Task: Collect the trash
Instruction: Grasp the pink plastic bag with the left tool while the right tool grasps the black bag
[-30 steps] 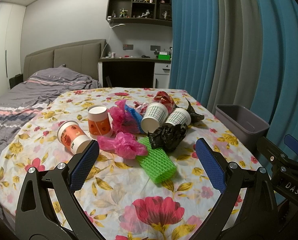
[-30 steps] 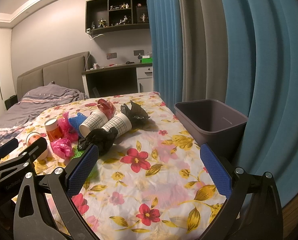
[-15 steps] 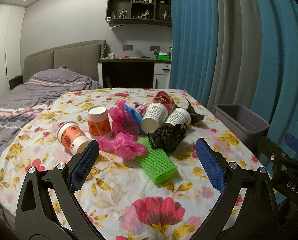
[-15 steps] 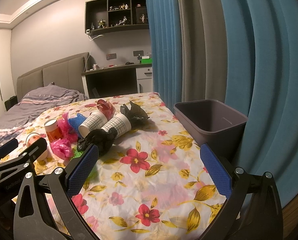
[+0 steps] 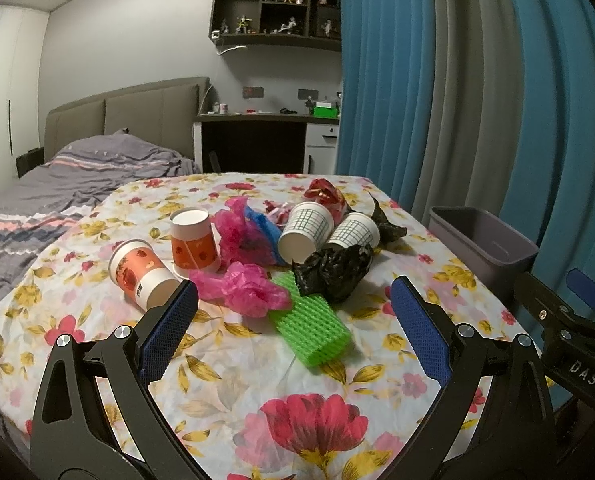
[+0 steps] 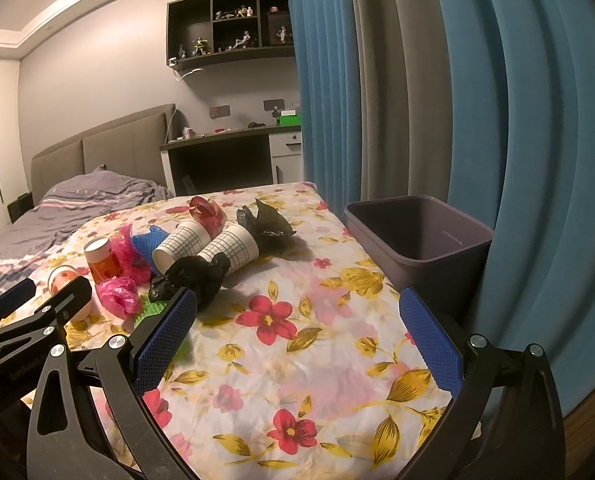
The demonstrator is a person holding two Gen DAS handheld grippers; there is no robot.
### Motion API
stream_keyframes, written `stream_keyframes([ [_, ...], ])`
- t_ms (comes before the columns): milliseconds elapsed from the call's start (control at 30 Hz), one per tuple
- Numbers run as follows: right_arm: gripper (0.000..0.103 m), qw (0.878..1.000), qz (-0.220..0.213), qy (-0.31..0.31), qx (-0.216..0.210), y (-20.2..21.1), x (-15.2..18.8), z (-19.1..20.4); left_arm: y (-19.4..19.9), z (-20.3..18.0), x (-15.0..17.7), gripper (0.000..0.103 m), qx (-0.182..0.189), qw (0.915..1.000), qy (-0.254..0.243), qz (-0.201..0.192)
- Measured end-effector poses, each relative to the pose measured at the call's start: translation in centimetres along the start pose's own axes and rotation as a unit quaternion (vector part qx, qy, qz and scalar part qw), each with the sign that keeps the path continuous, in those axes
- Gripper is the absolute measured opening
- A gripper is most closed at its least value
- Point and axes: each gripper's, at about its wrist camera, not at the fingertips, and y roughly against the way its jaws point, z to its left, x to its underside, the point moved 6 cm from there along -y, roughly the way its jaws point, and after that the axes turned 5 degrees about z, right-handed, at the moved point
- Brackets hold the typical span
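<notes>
Trash lies in a heap on the floral tablecloth (image 5: 257, 380): two orange paper cups (image 5: 193, 240), two checked white cups (image 5: 305, 228) on their sides, pink plastic bags (image 5: 245, 288), a green foam net (image 5: 309, 328), a crumpled black bag (image 5: 333, 268) and a red wrapper (image 5: 325, 194). My left gripper (image 5: 293, 320) hovers open just in front of the green net, holding nothing. My right gripper (image 6: 297, 324) is open over bare cloth, to the right of the heap. A grey bin (image 6: 417, 236) stands at the table's right edge.
Blue and grey curtains (image 6: 457, 100) hang close behind the bin. A bed (image 5: 57, 184) lies to the left beyond the table, and a desk (image 5: 265, 136) with shelves stands at the back wall. The right gripper's body (image 5: 569, 340) shows at the left view's right edge.
</notes>
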Motion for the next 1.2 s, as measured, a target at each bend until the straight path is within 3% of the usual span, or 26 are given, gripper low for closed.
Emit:
stream_keyframes([
  [300, 0.098, 1.000, 0.008, 0.011, -0.019, -1.3, 1.0, 1.0, -0.7, 1.7, 0.3, 0.095, -0.003, 1.0000, 0.006, -0.006],
  [767, 0.090, 0.990, 0.075, 0.049, -0.108, -8.1, 2.1, 8.8, -1.5, 10.8, -0.2, 0.095, -0.064, 0.9953, 0.072, -0.013],
  [1200, 0.074, 0.982, 0.133, 0.066, -0.117, -15.5, 1.0, 11.7, -4.4, 11.1, -0.4, 0.092, -0.056, 0.9968, 0.057, 0.003],
])
